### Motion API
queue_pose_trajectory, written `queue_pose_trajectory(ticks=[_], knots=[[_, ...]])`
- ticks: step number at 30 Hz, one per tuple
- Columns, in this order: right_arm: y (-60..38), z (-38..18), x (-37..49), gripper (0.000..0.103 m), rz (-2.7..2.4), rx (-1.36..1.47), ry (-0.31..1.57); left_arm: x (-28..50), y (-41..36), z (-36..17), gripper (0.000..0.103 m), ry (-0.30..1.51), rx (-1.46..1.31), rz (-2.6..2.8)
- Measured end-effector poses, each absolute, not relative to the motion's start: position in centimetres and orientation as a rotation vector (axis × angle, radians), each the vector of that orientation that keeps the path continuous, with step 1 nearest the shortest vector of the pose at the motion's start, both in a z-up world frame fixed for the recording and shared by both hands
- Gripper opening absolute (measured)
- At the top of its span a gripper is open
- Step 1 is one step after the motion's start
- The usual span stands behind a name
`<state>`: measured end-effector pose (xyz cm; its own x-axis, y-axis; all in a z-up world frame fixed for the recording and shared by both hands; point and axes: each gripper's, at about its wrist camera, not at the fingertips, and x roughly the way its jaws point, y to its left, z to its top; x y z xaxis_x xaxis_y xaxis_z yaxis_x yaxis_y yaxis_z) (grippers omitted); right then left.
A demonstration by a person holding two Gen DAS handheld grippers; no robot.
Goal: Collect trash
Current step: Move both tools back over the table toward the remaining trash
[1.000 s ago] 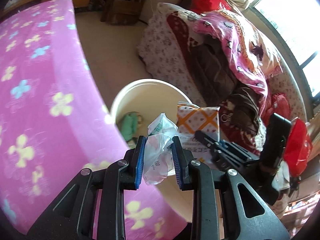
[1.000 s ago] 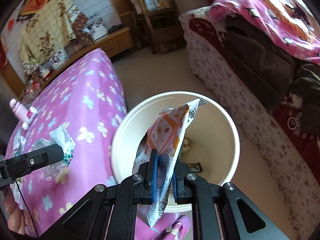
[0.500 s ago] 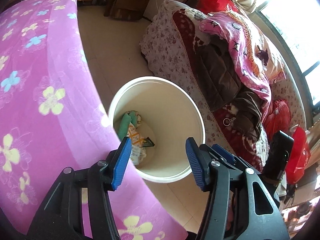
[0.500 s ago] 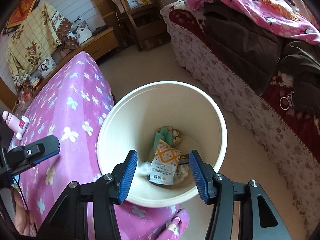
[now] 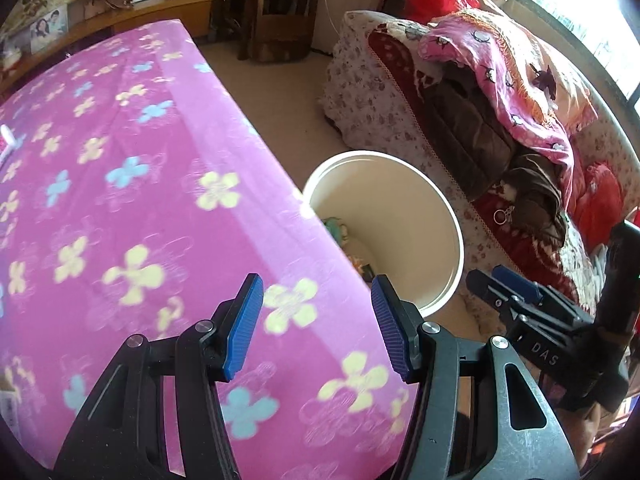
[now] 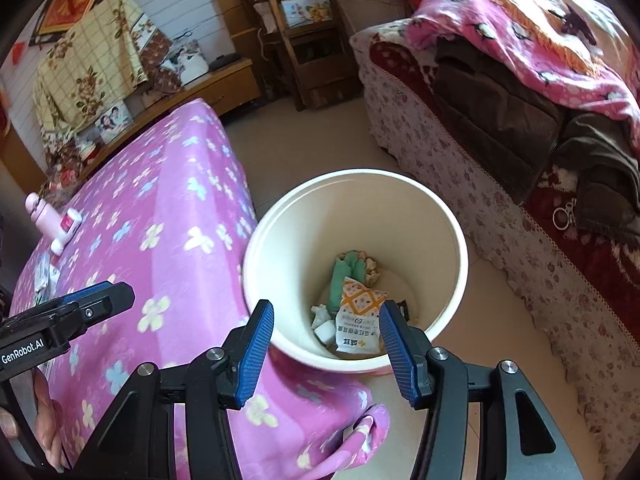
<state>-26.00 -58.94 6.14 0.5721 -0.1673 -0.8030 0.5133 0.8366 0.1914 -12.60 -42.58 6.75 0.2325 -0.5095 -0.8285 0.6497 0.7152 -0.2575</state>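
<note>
A cream bin [image 6: 452, 240] stands on the floor beside the pink flowered table [image 6: 160, 232]. Inside it lie an orange-and-white snack packet [image 6: 360, 316], a green wrapper [image 6: 344, 276] and crumpled white scraps [image 6: 322, 322]. My right gripper [image 6: 326, 346] is open and empty, just above the bin's near rim. My left gripper [image 5: 316, 328] is open and empty over the table's corner [image 5: 160, 200], left of the bin [image 5: 440, 208]. The right gripper also shows in the left wrist view [image 5: 516, 292], and the left gripper in the right wrist view [image 6: 100, 300].
A pink bottle [image 6: 52, 220] and a small wrapper [image 6: 42, 280] lie on the table's far left. A sofa [image 6: 500, 128] heaped with blankets runs along the right. A wooden chair [image 6: 308, 40] and a low cabinet [image 6: 224, 92] stand at the back.
Both grippers opened and dropped their trash into the bin: the plastic wrapper from the left, the snack packet from the right. The left gripper then swung left over the table.
</note>
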Motion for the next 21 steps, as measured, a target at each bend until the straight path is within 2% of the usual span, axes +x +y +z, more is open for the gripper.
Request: queue_pose_trajectory(ticks=[7, 11, 21], knots=[[-56.4, 8.1, -25.7, 0.053, -0.380, 0.393, 0.864, -13.1, -39.4, 7.8, 0.055, 1.023, 0.184, -0.767], [-55.0, 9.0, -25.7, 0.060, -0.365, 0.364, 0.853, -13.1, -38.1, 8.3, 0.055, 1.021, 0.178, -0.754], [-52.3, 9.9, -25.0, 0.060, -0.323, 0.311, 0.857, -13.4, -34.6, 9.6, 0.055, 0.981, 0.165, -0.710]])
